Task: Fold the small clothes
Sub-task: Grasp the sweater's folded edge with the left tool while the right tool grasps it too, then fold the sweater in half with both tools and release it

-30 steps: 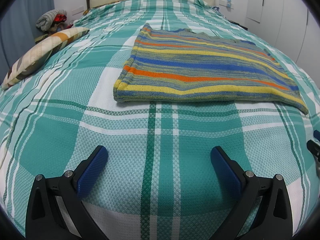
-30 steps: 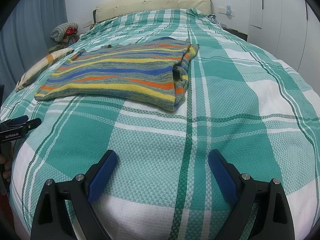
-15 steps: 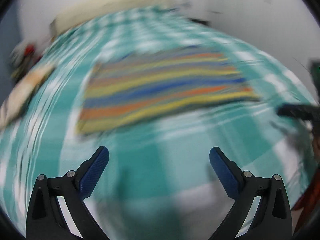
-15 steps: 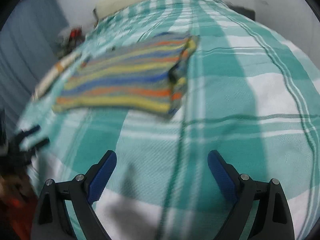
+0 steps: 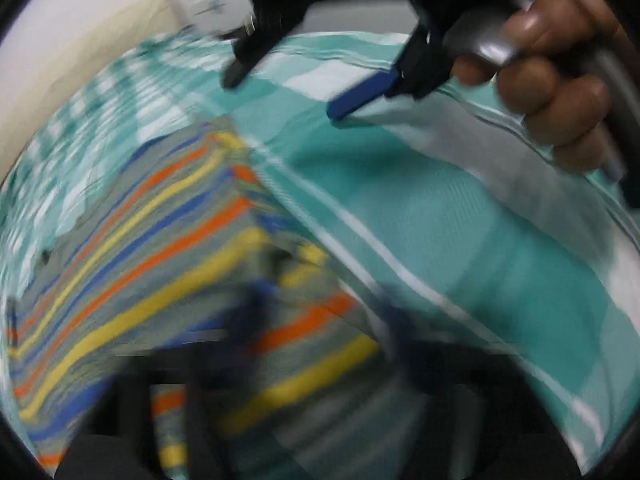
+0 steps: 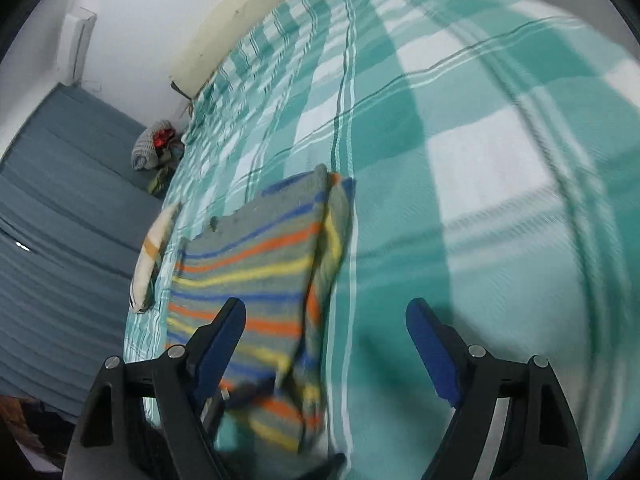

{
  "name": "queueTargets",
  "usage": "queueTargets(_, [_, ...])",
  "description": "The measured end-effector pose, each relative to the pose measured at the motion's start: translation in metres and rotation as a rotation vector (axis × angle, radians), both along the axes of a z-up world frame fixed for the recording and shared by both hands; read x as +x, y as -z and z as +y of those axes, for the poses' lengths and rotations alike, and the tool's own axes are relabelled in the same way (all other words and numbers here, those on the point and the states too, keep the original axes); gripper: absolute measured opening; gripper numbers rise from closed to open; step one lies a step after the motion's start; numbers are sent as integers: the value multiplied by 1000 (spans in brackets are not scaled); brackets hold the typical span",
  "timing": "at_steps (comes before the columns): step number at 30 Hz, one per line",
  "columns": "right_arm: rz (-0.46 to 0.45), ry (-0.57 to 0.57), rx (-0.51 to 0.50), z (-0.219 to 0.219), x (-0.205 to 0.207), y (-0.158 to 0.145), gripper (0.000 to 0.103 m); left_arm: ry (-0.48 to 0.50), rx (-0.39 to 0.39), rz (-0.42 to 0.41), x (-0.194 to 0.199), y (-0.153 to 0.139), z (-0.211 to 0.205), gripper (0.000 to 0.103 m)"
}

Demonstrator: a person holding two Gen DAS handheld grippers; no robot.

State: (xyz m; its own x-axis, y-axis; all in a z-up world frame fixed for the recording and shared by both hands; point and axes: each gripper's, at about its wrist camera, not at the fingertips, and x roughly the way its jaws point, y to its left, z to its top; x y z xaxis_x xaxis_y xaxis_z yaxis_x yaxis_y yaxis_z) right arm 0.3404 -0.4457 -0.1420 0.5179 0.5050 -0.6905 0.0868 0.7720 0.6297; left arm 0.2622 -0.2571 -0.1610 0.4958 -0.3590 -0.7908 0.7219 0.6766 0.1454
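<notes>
Striped knit sweater (image 6: pixel 256 276) lay on the teal plaid bedspread (image 6: pixel 480 184), soft, floppy, light; I'd pinch a corner hem. My right gripper (image 6: pixel 326 344) hung wide open, empty. Left gripper (image 5: pixel 320 344) too blurred; couldn't tell.

light: soft, even, indoor | left wrist: heavy motion blur, striped knitted garment (image 5: pixel 152 264) smeared, own fingers unreadable | right wrist: milder blur, teal checked bedspread (image 6: pixel 460 160) streaked | fisheye bending, dark vignette corners
</notes>
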Motion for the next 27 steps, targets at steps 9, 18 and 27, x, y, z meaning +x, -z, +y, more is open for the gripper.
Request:
queueTargets(9, [43,-14,-140,44,102,22,8,-79,-263,86,8,-45,51,8])
queueTargets(18, [-171,-232,-198,184,131,-88,8,-456,-560,156,54,-95,257,8])
queueTargets(27, [-141,-409,-226,361,177,-39,9,-730,-527,206,69,-32,359,8])
